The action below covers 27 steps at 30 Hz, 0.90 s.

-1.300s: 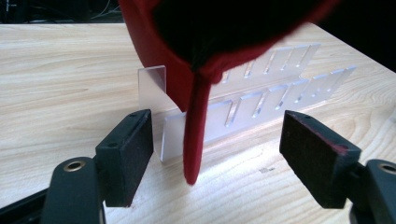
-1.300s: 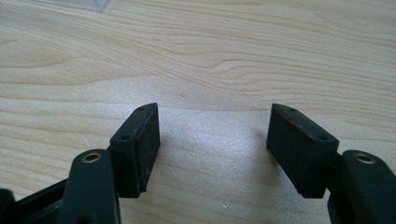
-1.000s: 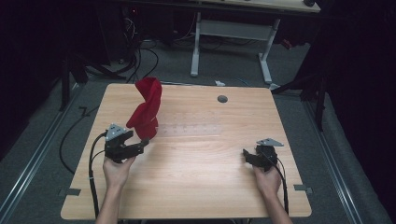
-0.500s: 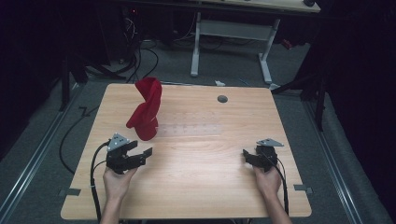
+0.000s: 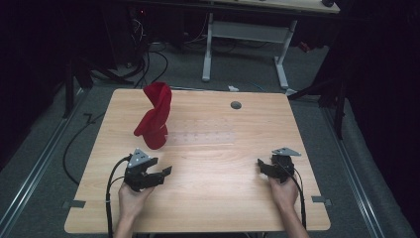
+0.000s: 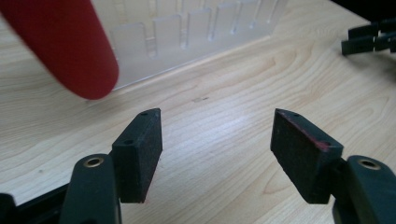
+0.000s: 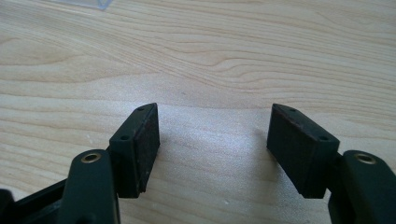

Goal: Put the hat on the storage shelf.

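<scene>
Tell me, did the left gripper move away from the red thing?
Yes. The left gripper has pulled back from the red thing toward the table's near edge, its jaws closing a little with nothing between them.

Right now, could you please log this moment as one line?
red cloth: draped on clear rack | left claw: open, empty, closing | right claw: open, empty
</scene>
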{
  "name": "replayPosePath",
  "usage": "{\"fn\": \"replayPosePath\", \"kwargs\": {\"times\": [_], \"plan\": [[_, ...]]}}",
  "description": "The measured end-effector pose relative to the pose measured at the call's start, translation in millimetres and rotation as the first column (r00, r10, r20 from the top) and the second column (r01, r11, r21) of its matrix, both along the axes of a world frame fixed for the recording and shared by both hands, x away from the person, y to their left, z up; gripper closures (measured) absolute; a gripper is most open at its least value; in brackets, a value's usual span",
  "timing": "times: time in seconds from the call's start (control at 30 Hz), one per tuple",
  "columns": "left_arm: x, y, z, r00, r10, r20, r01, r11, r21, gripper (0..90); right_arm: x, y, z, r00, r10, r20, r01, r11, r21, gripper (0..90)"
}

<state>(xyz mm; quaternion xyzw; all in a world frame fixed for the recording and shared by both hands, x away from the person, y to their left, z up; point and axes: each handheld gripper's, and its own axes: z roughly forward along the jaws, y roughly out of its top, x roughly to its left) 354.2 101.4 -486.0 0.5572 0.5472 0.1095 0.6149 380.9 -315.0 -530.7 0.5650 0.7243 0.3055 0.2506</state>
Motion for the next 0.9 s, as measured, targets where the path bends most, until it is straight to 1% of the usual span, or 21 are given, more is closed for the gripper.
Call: {"fn": "replayPosePath", "kwargs": {"times": [0.03, 0.17, 0.23, 0.33, 0.43, 0.47, 0.5, 0.53, 0.57, 0.6, 0.63, 0.67, 0.73, 0.8, 0.87, 0.9], "plan": [[-0.2, -3.0, -1.7, 1.0, -0.006, 0.003, 0.006, 0.9999, 0.014, 34.1, -0.1, 0.0, 0.0, 1.0, -0.001, 0.0, 0.001, 1.0, 0.0, 34.6], [1.4, -11.1, -6.8, 0.9999, -0.016, 0.0, 0.016, 0.9997, 0.021, 34.0, -0.1, 0.0, 0.0, 1.0, 0.0, 0.0, 0.0, 1.0, 0.0, 34.5], [2.6, -15.0, -10.0, 0.9998, -0.018, -0.006, 0.019, 0.9992, 0.036, 33.9, -0.2, 0.1, 0.1, 1.0, 0.0, -0.001, 0.0, 1.0, -0.001, 34.5], [3.8, -21.2, -15.7, 0.9997, -0.023, -0.003, 0.024, 0.9983, 0.053, 33.7, -0.2, 0.0, 0.1, 1.0, 0.001, -0.001, -0.001, 1.0, 0.0, 34.5], [6.3, -26.1, -21.7, 0.9997, -0.023, -0.012, 0.024, 0.9986, 0.048, 33.7, -0.2, 0.0, 0.1, 1.0, 0.001, -0.001, -0.001, 1.0, 0.0, 34.5], [8.0, -28.0, -25.7, 0.9997, -0.017, -0.017, 0.018, 0.9976, 0.066, 33.7, -0.2, 0.0, 0.0, 1.0, 0.001, 0.0, -0.001, 1.0, 0.0, 34.5], [8.8, -29.4, -28.3, 0.9997, -0.013, -0.019, 0.014, 0.9971, 0.075, 33.7, -0.1, 0.0, 0.0, 1.0, 0.001, 0.0, -0.001, 1.0, 0.0, 34.5], [10.1, -31.2, -31.6, 0.9997, -0.007, -0.024, 0.009, 0.9959, 0.091, 33.7, -0.1, 0.0, 0.0, 1.0, 0.001, 0.0, -0.001, 1.0, 0.0, 34.5], [11.4, -33.4, -35.0, 0.9998, 0.004, -0.021, -0.002, 0.9931, 0.117, 33.5, -0.3, 0.1, 0.1, 1.0, 0.0, -0.002, 0.0, 1.0, 0.001, 34.4], [12.0, -35.4, -38.2, 0.9998, 0.013, -0.014, -0.01, 0.9895, 0.144, 33.4, -0.1, 0.0, 0.0, 1.0, 0.003, 0.0, -0.003, 1.0, -0.001, 34.4], [12.7, -37.3, -40.9, 0.9997, 0.024, -0.003, -0.024, 0.9872, 0.158, 33.2, -0.1, 0.0, 0.0, 1.0, 0.003, 0.0, -0.003, 1.0, -0.001, 34.4], [13.3, -38.0, -43.1, 0.9995, 0.033, -0.001, -0.032, 0.9861, 0.163, 33.4, -0.1, 0.0, 0.0, 1.0, 0.003, 0.0, -0.003, 1.0, -0.001, 34.4], [15.3, -39.0, -47.7, 0.9982, 0.059, 0.005, -0.059, 0.9852, 0.161, 33.5, -0.2, 0.1, 0.0, 1.0, 0.002, -0.001, -0.002, 1.0, 0.0, 34.4], [17.6, -39.2, -52.9, 0.9967, 0.081, 0.013, -0.082, 0.9806, 0.178, 33.4, -0.1, 0.1, 0.0, 1.0, 0.003, 0.0, -0.003, 1.0, 0.0, 34.4], [19.3, -40.0, -57.5, 0.9965, 0.083, 0.006, -0.083, 0.9781, 0.191, 33.0, -0.1, 0.1, 0.0, 1.0, 0.003, 0.0, -0.003, 1.0, -0.001, 34.3], [20.2, -40.8, -60.3, 0.9969, 0.079, -0.004, -0.076, 0.9756, 0.206, 32.4, -0.1, 0.0, 0.0, 1.0, 0.003, 0.0, -0.003, 1.0, -0.001, 34.3]]}}
